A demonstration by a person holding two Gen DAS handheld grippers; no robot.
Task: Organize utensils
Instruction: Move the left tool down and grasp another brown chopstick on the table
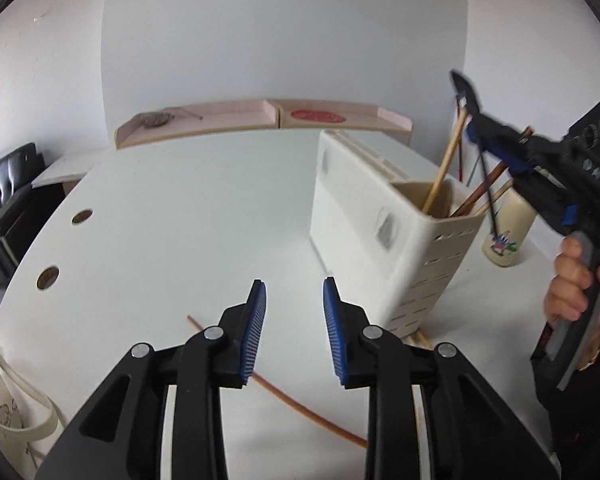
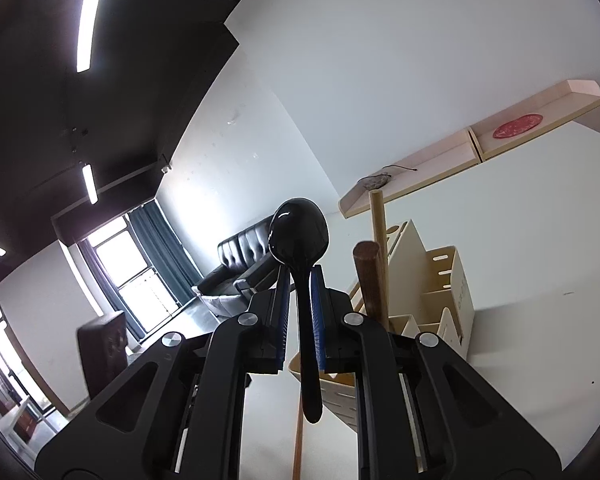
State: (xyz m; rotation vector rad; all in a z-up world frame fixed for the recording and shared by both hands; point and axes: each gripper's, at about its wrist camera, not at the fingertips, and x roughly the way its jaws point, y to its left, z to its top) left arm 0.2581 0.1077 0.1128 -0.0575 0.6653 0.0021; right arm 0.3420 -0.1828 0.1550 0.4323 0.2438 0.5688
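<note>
My left gripper hangs open over the white table, with nothing between its blue pads. Under it a reddish-brown chopstick lies flat on the table. To the right stands a cream utensil holder with several chopsticks leaning in its front compartment. Above the holder my right gripper is shut on a black spoon. In the right wrist view the gripper pinches the spoon by its neck, bowl pointing away, and the holder lies below.
A cream cup with a cartoon print stands right of the holder. Pale trays line the table's far edge. Two round holes sit at its left edge. A cloth bag lies at bottom left, and a black sofa beyond.
</note>
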